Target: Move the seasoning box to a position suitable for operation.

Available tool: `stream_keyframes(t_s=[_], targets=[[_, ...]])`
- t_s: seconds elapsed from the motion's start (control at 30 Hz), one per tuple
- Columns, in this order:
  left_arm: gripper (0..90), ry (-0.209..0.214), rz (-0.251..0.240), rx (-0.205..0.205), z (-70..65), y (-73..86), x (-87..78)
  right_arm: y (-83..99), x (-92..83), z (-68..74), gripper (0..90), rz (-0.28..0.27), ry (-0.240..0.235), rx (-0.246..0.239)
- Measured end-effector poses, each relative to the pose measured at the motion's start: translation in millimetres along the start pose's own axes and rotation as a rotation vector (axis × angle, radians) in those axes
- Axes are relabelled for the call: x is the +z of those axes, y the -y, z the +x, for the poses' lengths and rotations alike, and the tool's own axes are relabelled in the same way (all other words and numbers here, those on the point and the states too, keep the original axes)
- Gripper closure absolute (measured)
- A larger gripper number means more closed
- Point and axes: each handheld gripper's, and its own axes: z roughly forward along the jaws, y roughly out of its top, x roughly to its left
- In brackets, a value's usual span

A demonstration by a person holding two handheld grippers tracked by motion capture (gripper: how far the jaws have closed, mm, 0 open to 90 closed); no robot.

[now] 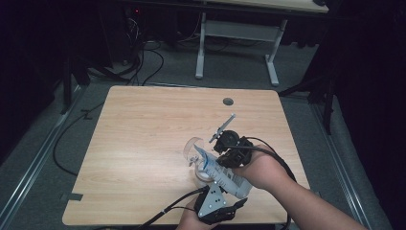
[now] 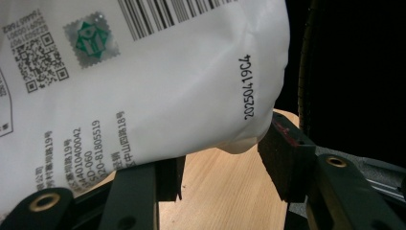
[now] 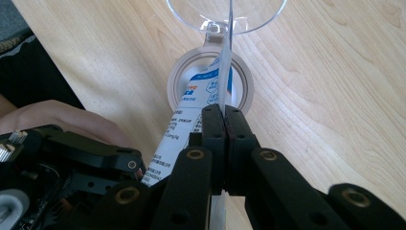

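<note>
At the near edge of the counter [image 1: 143, 143], the left tool [image 1: 218, 203] is held in the person's left hand [image 1: 189, 221], with a grey three-cornered plate on top and a cable trailing off toward the left. A white pouch [image 1: 225, 177] printed with a barcode and a date code is gripped at its lower end by this tool: in the left gripper view the pouch [image 2: 143, 86] is seen bulging between the half-open jaws, whose pads are pressed against its sides.

Just beyond the left tool, the pouch is slanted up and away over the counter. Its upper end is pinched by the right tool [image 1: 229, 152], which is carried in the right hand [image 1: 261, 170] just right of the pouch. In the right gripper view the right tool [image 3: 224, 115] is seen clamped fully together on the thin top edge of the pouch [image 3: 201, 103].

Directly beneath the pouch's upper end, a round container [image 3: 210, 84] with an open mouth is stood on the counter [image 3: 335, 96]. Attached at its far side, a clear hinged lid [image 3: 225, 14] is seen flipped back, just beyond the pouch [image 1: 194, 146].
</note>
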Motion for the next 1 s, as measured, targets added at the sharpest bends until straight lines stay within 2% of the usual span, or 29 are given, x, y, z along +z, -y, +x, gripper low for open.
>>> stream_keyframes(t_s=[0.63,0.83,1.0], targets=[[53.4,-0.005,0.033,0.020,1.1,11.7,1.3,10.6,-4.1,-0.1,89.3,0.013,-0.005,0.016],[53.4,-0.010,0.058,0.025,3.3,17.9,2.6,14.3,-5.0,-0.4,89.2,0.019,-0.006,0.023],[53.5,-0.015,0.068,0.016,6.4,22.1,3.9,15.8,-6.1,-0.7,89.2,0.019,-0.008,0.030]])
